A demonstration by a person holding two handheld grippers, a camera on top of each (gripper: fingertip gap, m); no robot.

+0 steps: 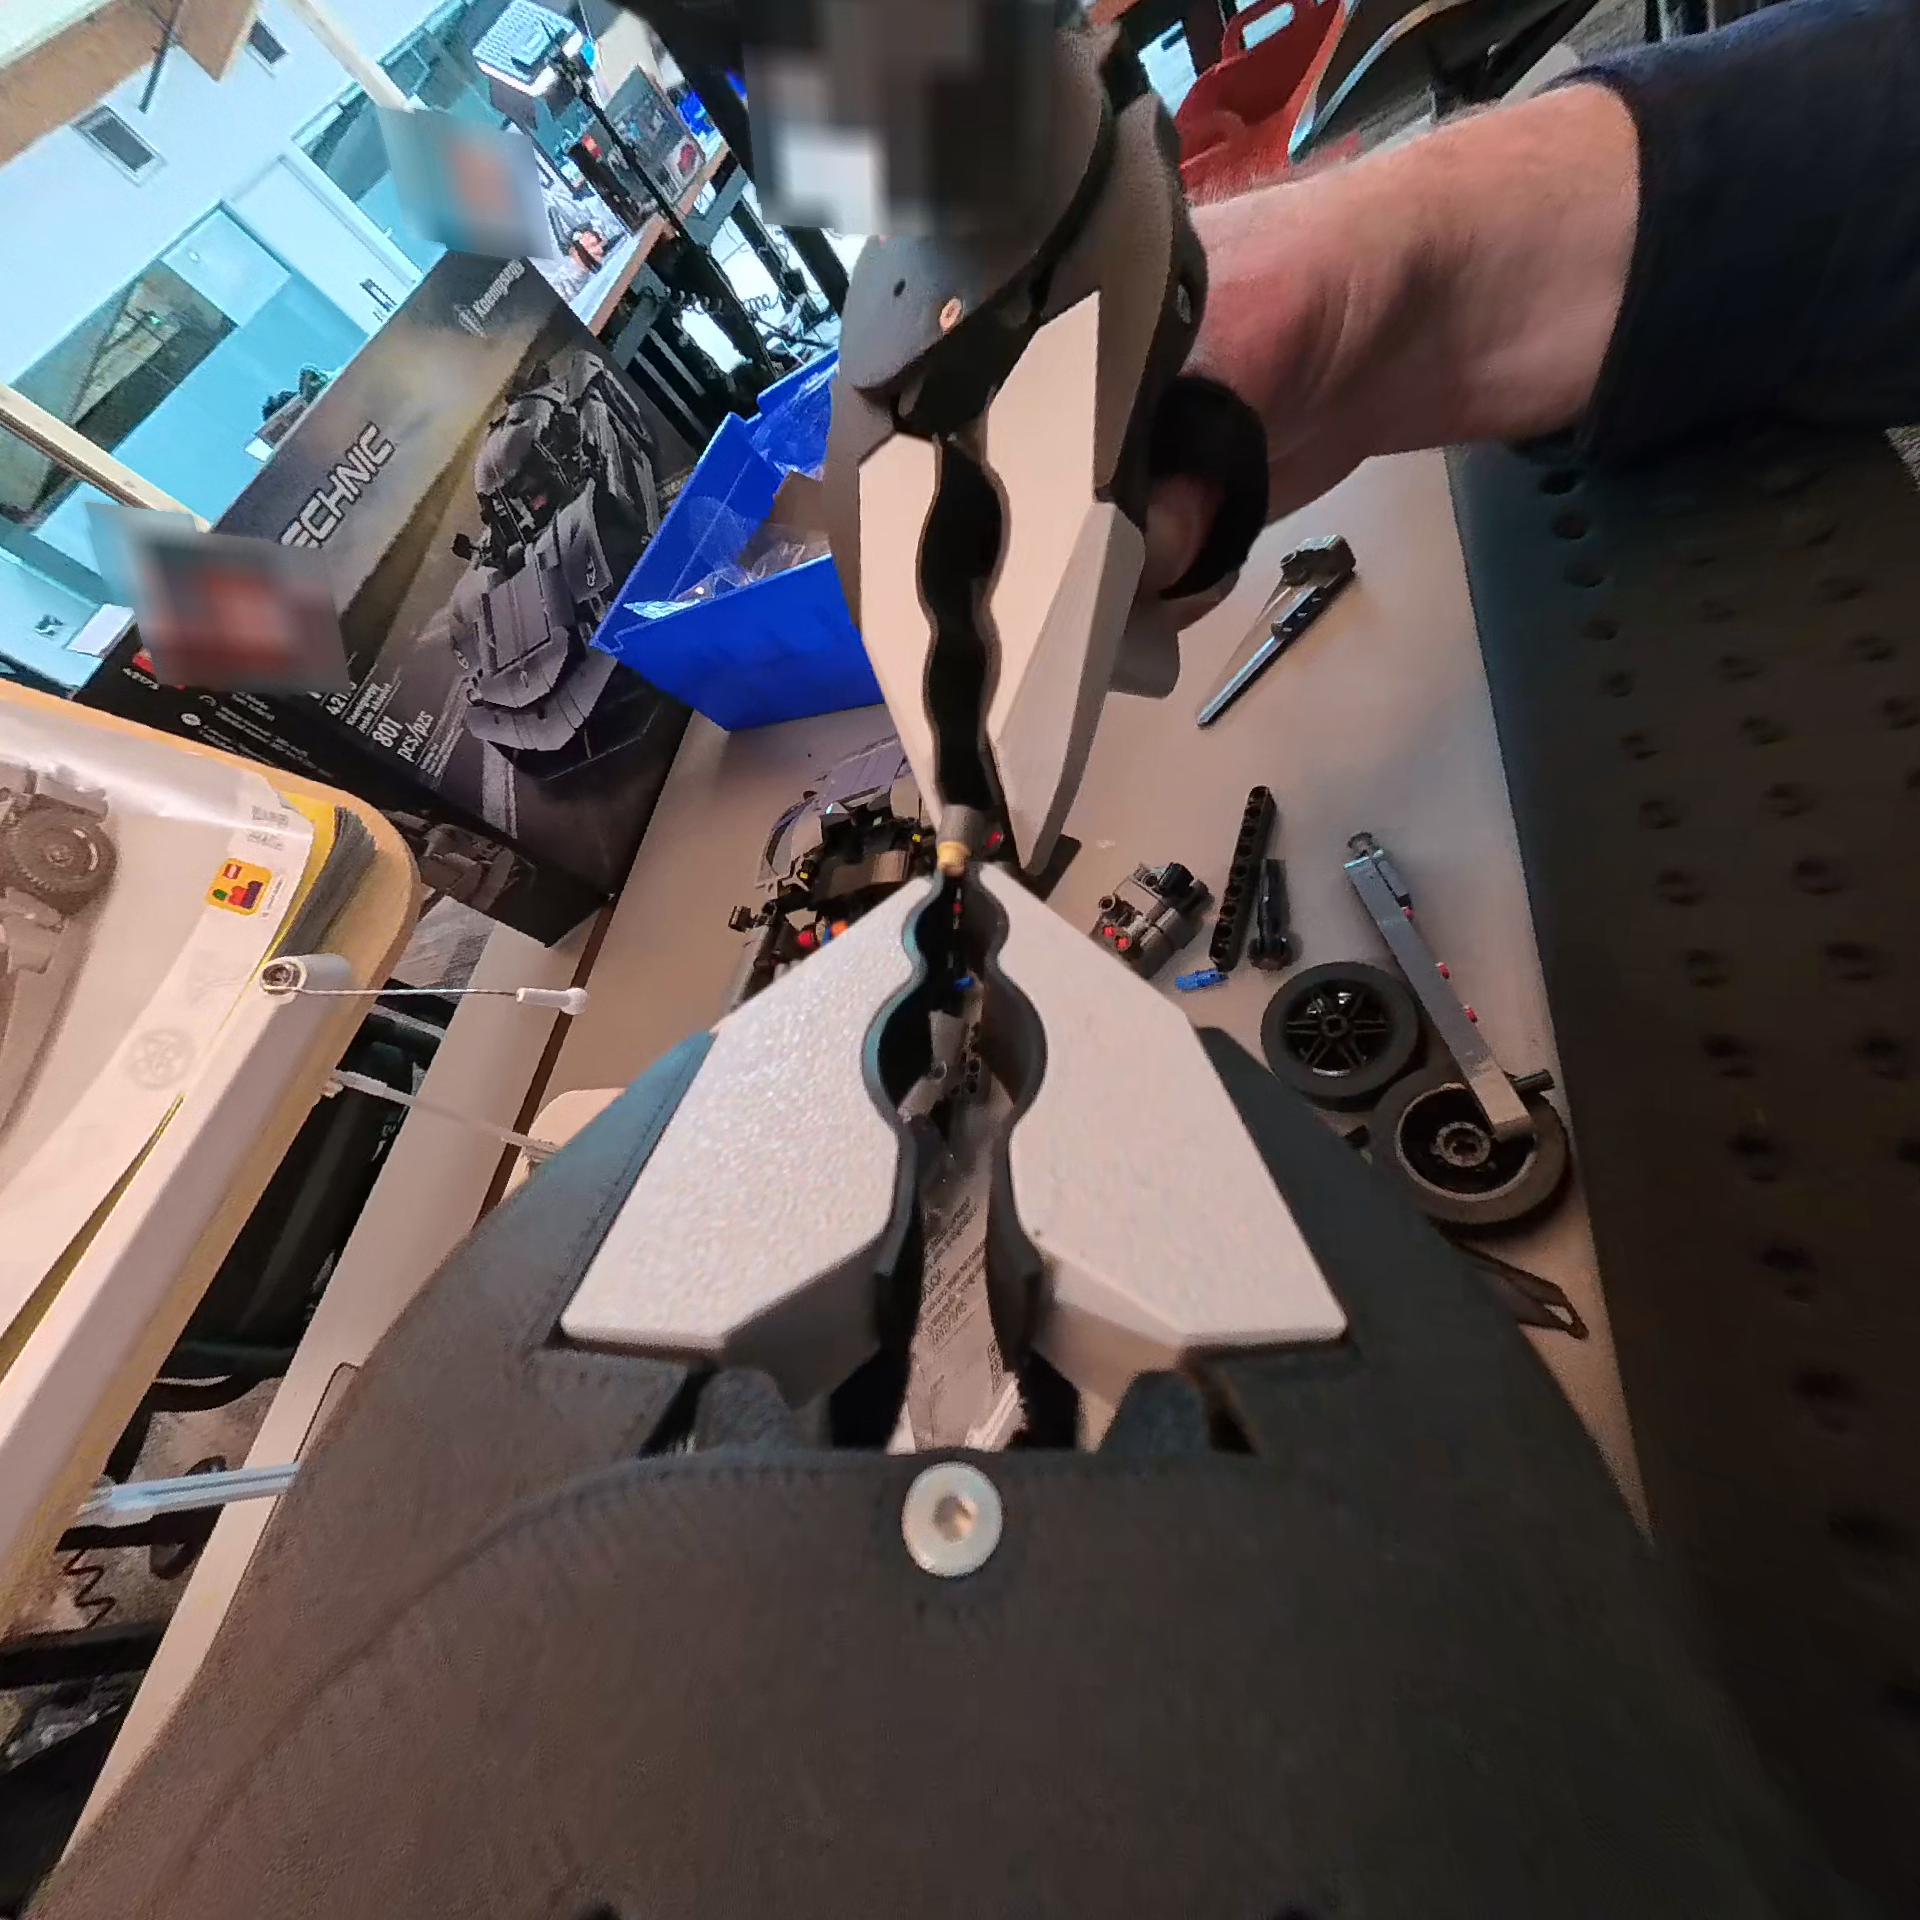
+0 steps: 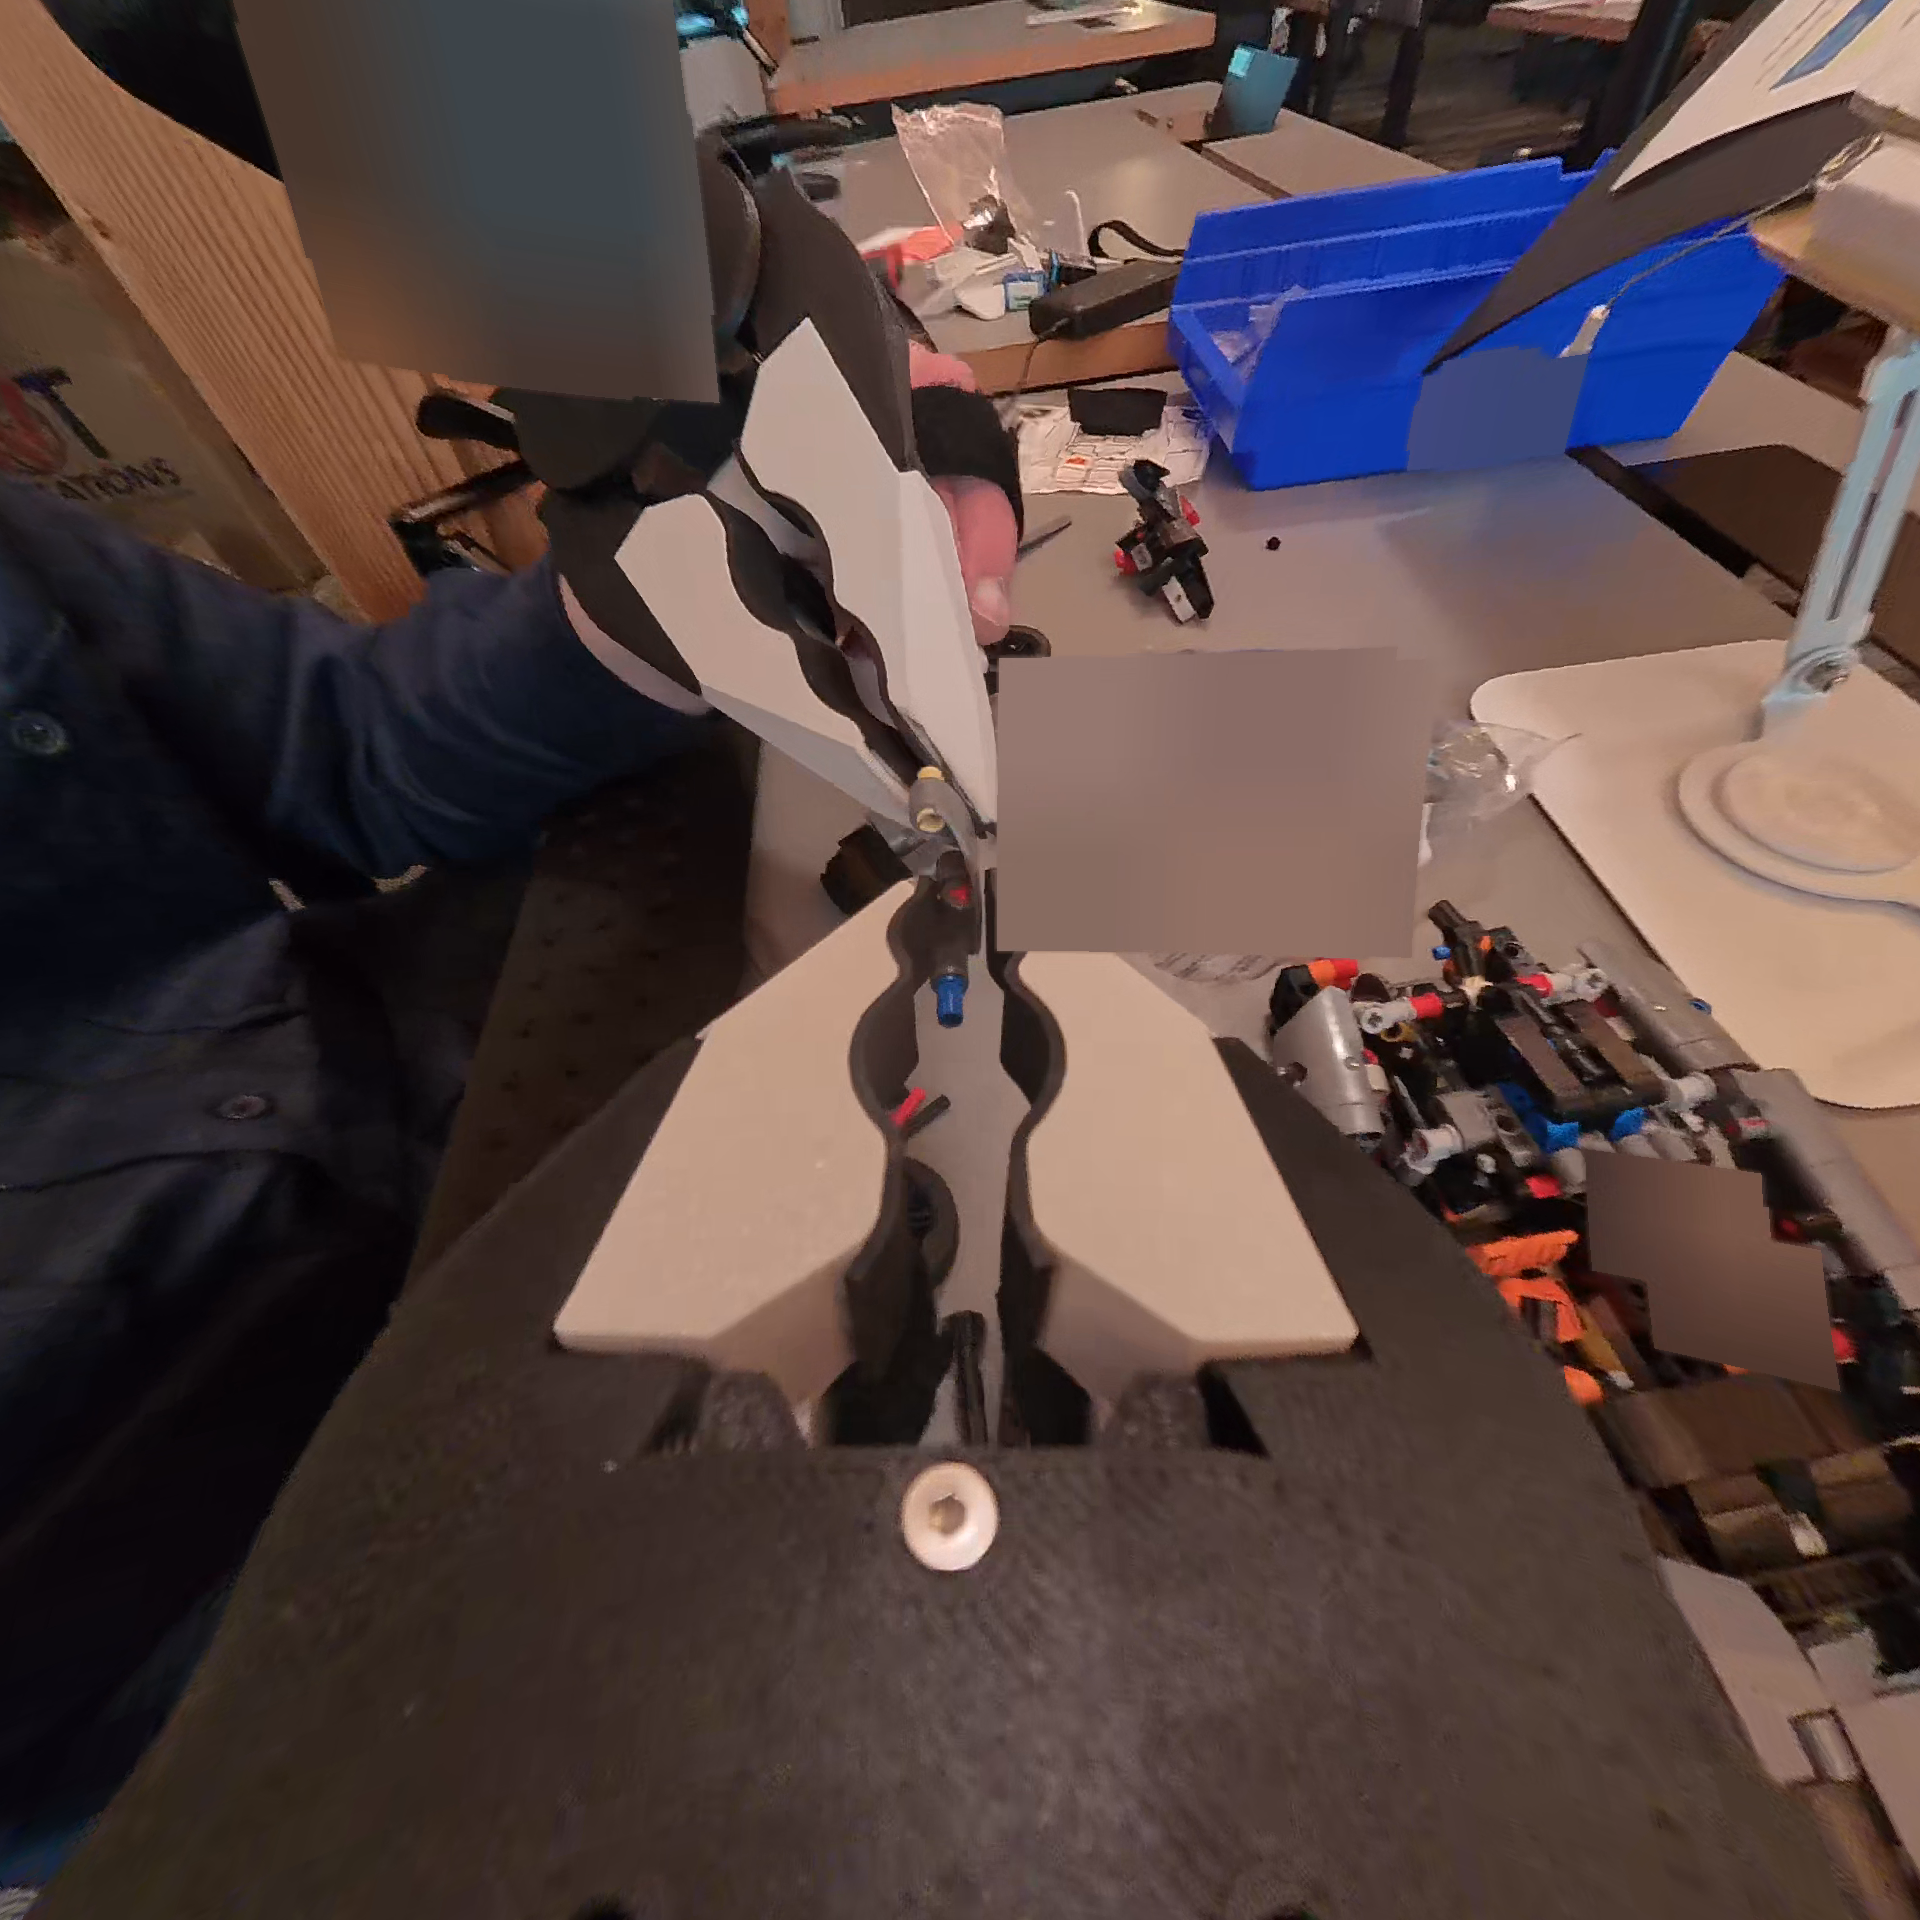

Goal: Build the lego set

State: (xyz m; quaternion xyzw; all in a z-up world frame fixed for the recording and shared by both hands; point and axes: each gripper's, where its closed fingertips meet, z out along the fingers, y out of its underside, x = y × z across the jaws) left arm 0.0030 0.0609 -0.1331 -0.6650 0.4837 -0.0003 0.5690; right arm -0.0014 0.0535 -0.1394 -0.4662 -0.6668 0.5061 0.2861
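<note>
Tongs meet tip to tip above the table (image 1: 1382, 665) in the left wrist view: my left gripper (image 1: 951, 914) is pressed nearly together, and the right gripper (image 1: 961, 821) comes down from above, pinching a small grey connector (image 1: 958, 831) with a tan pin at its end. What my left tips hold I cannot tell from here; they seem to nip a dark piece. Past them lies the half-built car (image 1: 842, 862). To the right are loose parts: a small block (image 1: 1148, 914), a black beam (image 1: 1242, 878), a grey beam (image 1: 1423, 977) and two wheels (image 1: 1340, 1029). The blue bin (image 1: 727, 634) holds clear bags.

From the right wrist view, the left gripper (image 2: 951, 831) pinches the grey connector, and my right gripper (image 2: 951, 935) is pinched on a dark piece with a blue pin (image 2: 945, 1003) hanging below it. The car (image 2: 1538, 1081) lies at the right, well apart. Only clear plastic shows in the bin (image 2: 1351, 343).

These parts look light, hard and slick, I'd judge; a pin can twist out of flat pads. I'd hold each across its flat sides, close to the joint, and push straight along the pin.
</note>
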